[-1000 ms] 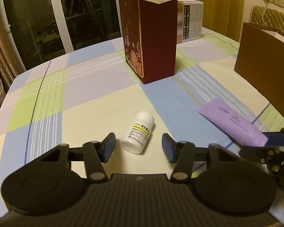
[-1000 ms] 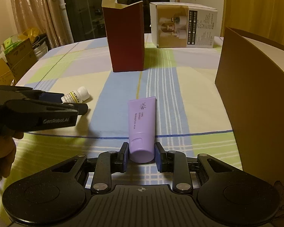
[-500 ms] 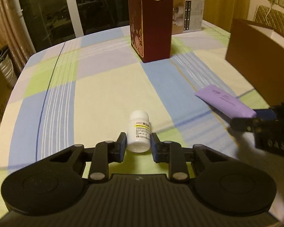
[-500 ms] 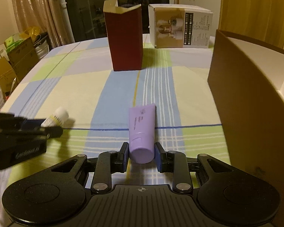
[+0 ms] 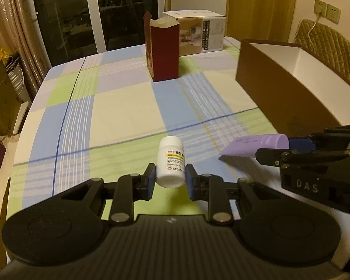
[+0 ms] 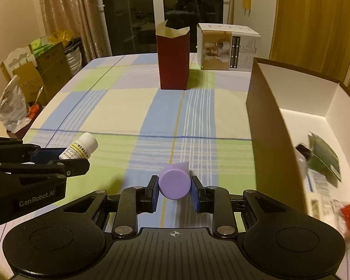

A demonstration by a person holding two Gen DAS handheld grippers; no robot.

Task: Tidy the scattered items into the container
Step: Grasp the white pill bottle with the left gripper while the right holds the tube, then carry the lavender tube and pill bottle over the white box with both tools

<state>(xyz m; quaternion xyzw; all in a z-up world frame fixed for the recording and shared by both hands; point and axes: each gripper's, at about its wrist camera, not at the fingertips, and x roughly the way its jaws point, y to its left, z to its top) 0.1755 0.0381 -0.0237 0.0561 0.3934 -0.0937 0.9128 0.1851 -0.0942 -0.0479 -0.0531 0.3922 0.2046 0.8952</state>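
Note:
My left gripper [image 5: 170, 179] is shut on a white pill bottle [image 5: 171, 163] and holds it above the checked tablecloth; the bottle also shows in the right wrist view [image 6: 79, 149]. My right gripper [image 6: 174, 190] is shut on the cap end of a purple tube [image 6: 174, 182], lifted off the table; the tube also shows at the right of the left wrist view [image 5: 256, 144]. The brown open box with a white inside [image 6: 268, 126] stands to the right and holds several packets; it also shows in the left wrist view [image 5: 291, 98].
A tall dark red carton [image 5: 163, 53] stands upright in the middle of the table, with a white printed box [image 5: 200, 35] behind it. Cardboard boxes and bags [image 6: 30, 74] stand past the table's left edge. A quilted chair [image 5: 326, 44] is at the right.
My left gripper closed on the pill bottle and lifted it. My right gripper lifted the purple tube, tilting it cap-first toward the camera. Both views rose, and the brown box's inside came into sight.

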